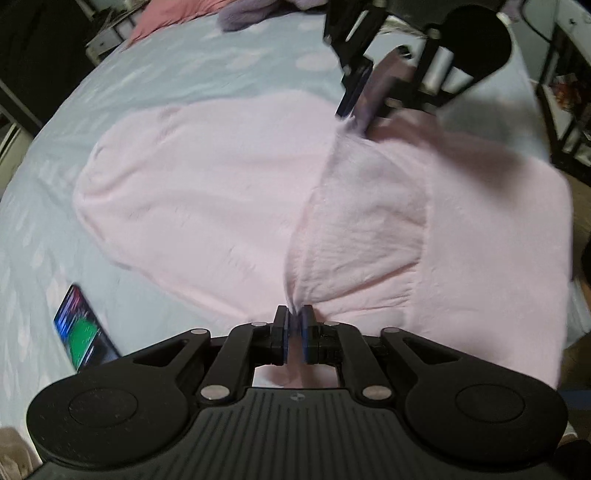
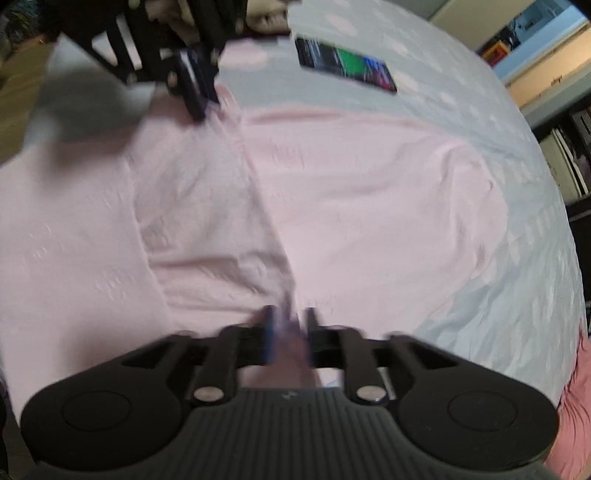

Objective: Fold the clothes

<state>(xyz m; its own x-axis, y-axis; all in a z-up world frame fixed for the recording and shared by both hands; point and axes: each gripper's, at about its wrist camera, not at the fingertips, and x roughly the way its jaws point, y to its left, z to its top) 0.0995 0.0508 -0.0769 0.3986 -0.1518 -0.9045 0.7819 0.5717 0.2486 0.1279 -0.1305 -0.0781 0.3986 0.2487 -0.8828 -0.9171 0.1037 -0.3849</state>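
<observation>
A pale pink garment lies spread on a light blue bedsheet. A raised fold of it runs between my two grippers. My left gripper is shut on the near end of that fold. In the left wrist view the right gripper pinches the far end of the fold. In the right wrist view my right gripper is shut on the pink garment, blurred by motion, and the left gripper grips the cloth at the top left.
A phone with a lit screen lies on the bedsheet left of the garment, and shows as the phone in the right wrist view. A darker pink cloth and a purple item lie at the far edge. Shelving stands at the right.
</observation>
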